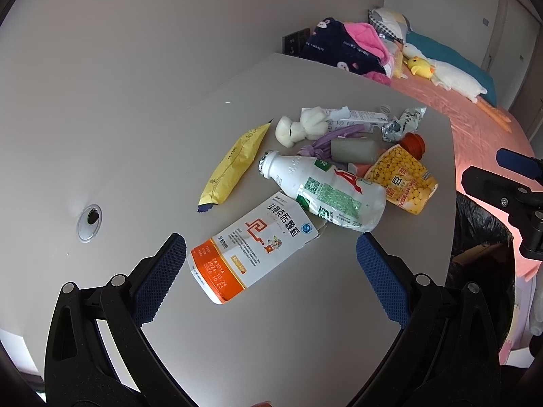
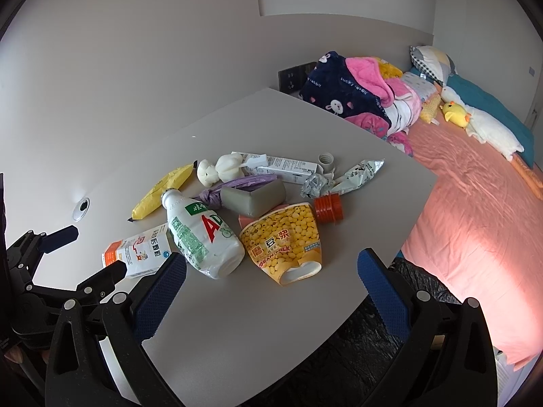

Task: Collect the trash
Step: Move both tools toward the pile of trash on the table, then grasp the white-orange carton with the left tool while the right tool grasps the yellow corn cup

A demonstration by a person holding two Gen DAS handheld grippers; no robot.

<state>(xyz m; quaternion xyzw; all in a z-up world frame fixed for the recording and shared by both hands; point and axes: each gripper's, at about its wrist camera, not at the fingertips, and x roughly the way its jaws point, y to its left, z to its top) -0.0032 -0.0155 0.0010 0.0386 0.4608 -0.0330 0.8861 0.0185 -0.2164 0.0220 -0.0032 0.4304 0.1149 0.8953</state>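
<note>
Trash lies heaped on the pale grey table point(image 2: 271, 322), and the landmark is the white plastic drink bottle with green and red label point(image 2: 200, 237), on its side in the middle of the pile. Its long axis runs slantwise across the table, neck toward the wall, base toward the near edge.

Touching the bottle's flank on the wall-hole side is the flattened white and orange medicine box point(image 1: 253, 246); its long axis slants from the bottle toward the near edge, orange end nearest. Beyond the bottle's neck, well apart from the box, lies the long yellow snack wrapper point(image 1: 234, 166), pointing toward the far corner.

On the bottle's bed side sits the crushed yellow soy-milk paper cup point(image 2: 288, 244), mouth facing the near edge. Just behind the cup is an orange ribbed plastic cap point(image 2: 328, 208). Behind the bottle rest a grey open box point(image 2: 254, 195), a purple knotted bag point(image 2: 234, 185) and white crumpled tissue point(image 2: 220, 168).

The left gripper point(image 1: 271, 278) hovers over the medicine box, blue pads spread wide, clutching nothing. The right gripper point(image 2: 271, 286) hangs before the cup, fingers likewise parted and empty. A black bin bag point(image 2: 390, 339) gapes below the table's near corner.
</note>
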